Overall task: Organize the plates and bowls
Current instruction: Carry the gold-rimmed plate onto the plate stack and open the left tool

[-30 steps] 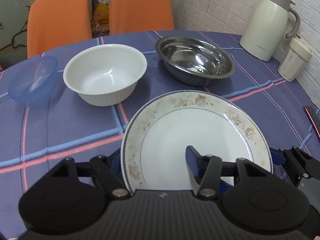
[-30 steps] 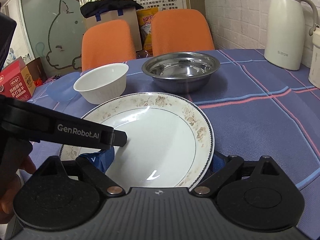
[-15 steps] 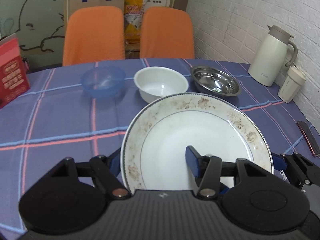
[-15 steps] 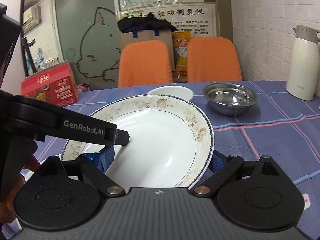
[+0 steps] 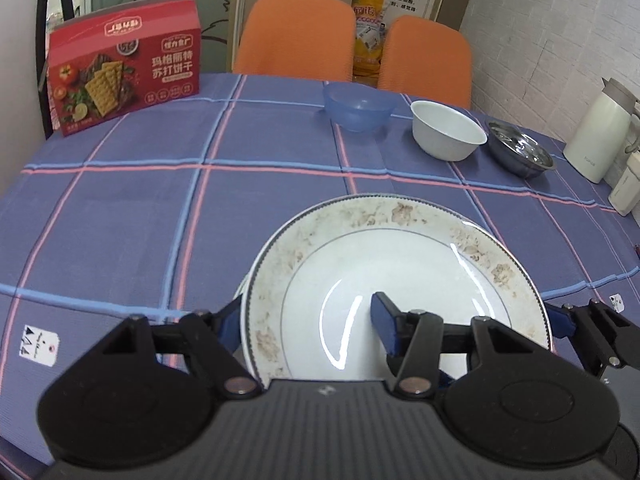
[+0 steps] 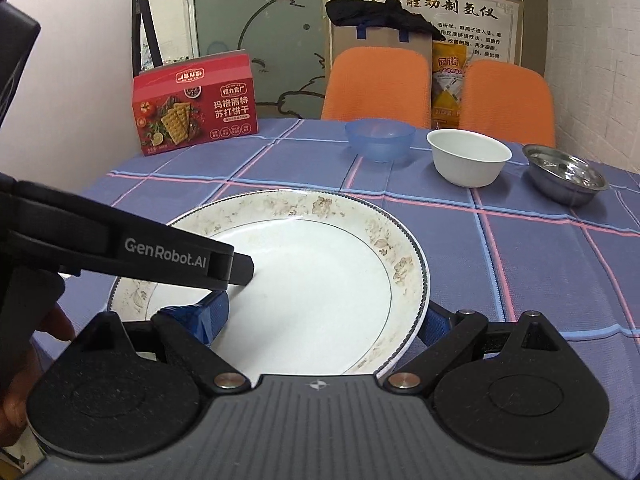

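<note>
A white plate (image 5: 400,280) with a brown flowered rim is held just above the blue checked tablecloth (image 5: 160,208). My left gripper (image 5: 308,320) is shut on its left rim, one finger on top and one beneath. My right gripper (image 6: 320,320) is shut on the plate (image 6: 312,280) at its right rim in the same way. Each gripper shows at the plate's edge in the other's view. Far right on the table stand a blue plastic bowl (image 5: 358,106), a white bowl (image 5: 448,130) and a steel bowl (image 5: 520,152) in a row.
A red cracker box (image 5: 124,80) stands at the table's far left. A cream thermos jug (image 5: 600,136) and a small lidded cup (image 5: 626,188) stand by the brick wall on the right. Two orange chairs (image 5: 296,36) are behind the table. A person's hand (image 6: 24,320) holds the left gripper.
Both grippers have carried the plate up and leftward, away from the bowls. The bowls now sit farther off to the right, and the red box has come into view.
</note>
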Demonstrator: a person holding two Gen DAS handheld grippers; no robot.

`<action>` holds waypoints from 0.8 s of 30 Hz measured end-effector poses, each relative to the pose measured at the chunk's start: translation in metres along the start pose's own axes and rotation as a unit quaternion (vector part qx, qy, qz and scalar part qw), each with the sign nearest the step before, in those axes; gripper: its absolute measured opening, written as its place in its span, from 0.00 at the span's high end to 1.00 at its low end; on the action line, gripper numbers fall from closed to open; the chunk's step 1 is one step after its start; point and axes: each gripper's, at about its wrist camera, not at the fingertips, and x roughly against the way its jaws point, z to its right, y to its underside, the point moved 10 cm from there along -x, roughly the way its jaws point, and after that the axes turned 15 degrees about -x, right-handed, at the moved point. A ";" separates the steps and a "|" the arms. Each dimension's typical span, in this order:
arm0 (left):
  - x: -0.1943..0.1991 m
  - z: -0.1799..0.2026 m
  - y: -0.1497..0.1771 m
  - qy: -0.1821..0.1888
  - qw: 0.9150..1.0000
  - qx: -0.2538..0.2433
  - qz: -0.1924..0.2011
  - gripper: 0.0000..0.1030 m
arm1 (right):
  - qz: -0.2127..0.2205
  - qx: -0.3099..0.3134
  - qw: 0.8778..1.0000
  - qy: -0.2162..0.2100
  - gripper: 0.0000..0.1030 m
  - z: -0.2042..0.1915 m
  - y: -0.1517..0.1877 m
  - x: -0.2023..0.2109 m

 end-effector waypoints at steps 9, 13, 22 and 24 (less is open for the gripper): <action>0.002 0.002 0.009 0.032 0.999 0.007 0.018 0.41 | -0.025 -0.009 1.000 -0.008 0.19 0.004 0.013 -0.004; 0.008 -0.001 0.009 0.047 0.998 0.017 0.024 0.34 | -0.026 -0.014 0.999 -0.021 0.20 0.007 0.014 0.000; 0.024 -0.001 0.014 0.072 0.997 0.000 0.018 0.30 | -0.022 -0.021 0.999 -0.022 0.20 0.015 0.012 0.004; 0.027 -0.002 0.016 0.058 0.998 -0.010 0.009 0.30 | -0.019 -0.021 0.999 -0.021 0.20 0.017 0.011 0.007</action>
